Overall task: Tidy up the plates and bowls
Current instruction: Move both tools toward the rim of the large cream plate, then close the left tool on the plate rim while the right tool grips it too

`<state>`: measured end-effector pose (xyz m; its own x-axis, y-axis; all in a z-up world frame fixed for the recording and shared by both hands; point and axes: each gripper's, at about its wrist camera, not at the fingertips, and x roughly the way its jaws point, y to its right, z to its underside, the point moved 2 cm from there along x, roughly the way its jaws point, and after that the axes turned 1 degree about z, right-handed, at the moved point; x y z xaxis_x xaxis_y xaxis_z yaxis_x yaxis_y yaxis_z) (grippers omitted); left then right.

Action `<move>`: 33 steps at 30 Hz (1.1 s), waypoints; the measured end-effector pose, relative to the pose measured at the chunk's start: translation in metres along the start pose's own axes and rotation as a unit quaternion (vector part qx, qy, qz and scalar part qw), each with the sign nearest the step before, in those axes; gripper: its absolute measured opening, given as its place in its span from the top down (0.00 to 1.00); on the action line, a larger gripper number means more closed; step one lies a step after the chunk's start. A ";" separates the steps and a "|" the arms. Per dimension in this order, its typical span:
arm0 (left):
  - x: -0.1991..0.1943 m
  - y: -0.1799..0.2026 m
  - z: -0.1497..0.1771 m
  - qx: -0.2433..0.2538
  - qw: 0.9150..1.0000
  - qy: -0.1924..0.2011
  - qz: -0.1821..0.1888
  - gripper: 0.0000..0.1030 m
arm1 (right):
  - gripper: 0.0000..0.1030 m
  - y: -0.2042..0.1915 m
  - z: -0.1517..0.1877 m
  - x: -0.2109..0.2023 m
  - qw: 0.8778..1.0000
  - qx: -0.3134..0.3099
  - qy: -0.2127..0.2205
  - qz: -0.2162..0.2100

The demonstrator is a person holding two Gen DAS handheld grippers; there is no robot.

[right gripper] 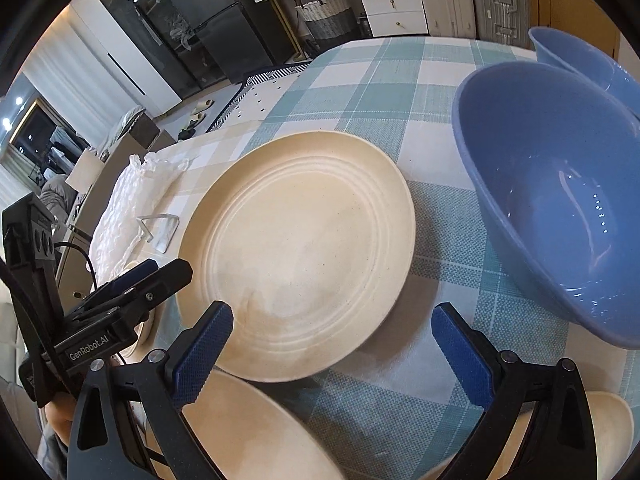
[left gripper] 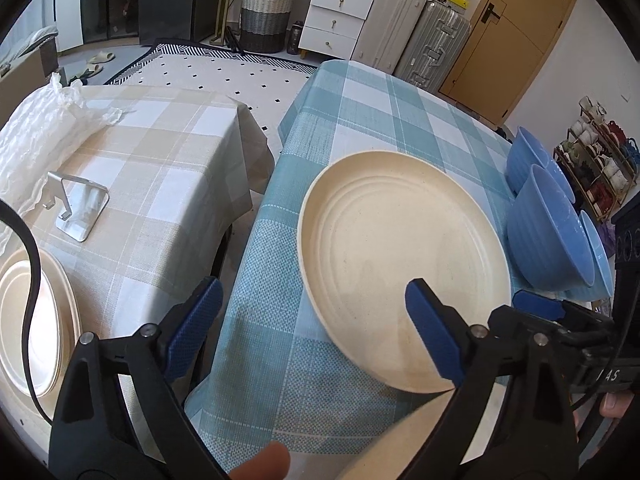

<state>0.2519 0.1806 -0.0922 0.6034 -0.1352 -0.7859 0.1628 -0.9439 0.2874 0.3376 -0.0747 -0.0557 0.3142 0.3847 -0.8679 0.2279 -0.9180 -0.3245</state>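
A stack of cream oval plates (left gripper: 36, 312) sits on the beige checked tablecloth (left gripper: 160, 152), left of the round cream ribbed plate (left gripper: 400, 264), with a silver metal stand (left gripper: 78, 208) between them. The round plate lies flat on the blue checked tablecloth (left gripper: 360, 112). The left gripper (left gripper: 316, 328) hangs over its left edge, jaws spread wide, one pad above the plate, gripping nothing. The right gripper (right gripper: 332, 348) stands at its near rim, jaws wide apart and empty. Right of the plate sit blue ribbed bowls (right gripper: 560, 200)
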 end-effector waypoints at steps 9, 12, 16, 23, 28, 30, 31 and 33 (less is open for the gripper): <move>0.017 0.010 -0.005 0.005 1.000 -0.020 0.003 0.31 | 0.19 0.006 -0.005 0.006 1.000 0.015 -0.003 -0.002; 0.021 0.011 -0.004 0.001 1.000 -0.022 0.006 0.35 | 0.25 0.009 -0.006 0.007 1.000 0.020 -0.003 -0.001; 0.026 0.011 -0.003 -0.001 1.000 -0.029 0.004 0.40 | 0.39 0.014 -0.007 0.010 0.999 0.034 -0.011 -0.016; 0.029 0.009 -0.001 0.004 1.000 -0.027 -0.004 0.59 | 0.56 0.019 -0.009 0.010 0.999 0.044 -0.009 -0.014; 0.030 0.011 0.000 0.008 1.000 -0.029 -0.010 0.71 | 0.68 0.020 -0.008 0.010 0.999 0.041 -0.003 0.001; 0.030 0.012 0.001 0.011 0.999 -0.027 -0.021 0.74 | 0.75 0.022 -0.008 0.011 0.999 0.041 -0.003 0.008; 0.030 0.012 0.001 0.012 0.999 -0.027 -0.028 0.78 | 0.78 0.022 -0.008 0.011 0.999 0.037 -0.003 0.013; 0.029 0.011 0.002 0.011 0.999 -0.027 -0.033 0.80 | 0.81 0.020 -0.007 0.011 0.999 0.022 0.001 0.027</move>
<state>0.2700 0.1655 -0.1130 0.5496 -0.0873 -0.8309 0.1839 -0.9575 0.2223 0.3518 -0.0881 -0.0692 0.3275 0.3338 -0.8839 0.1696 -0.9411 -0.2926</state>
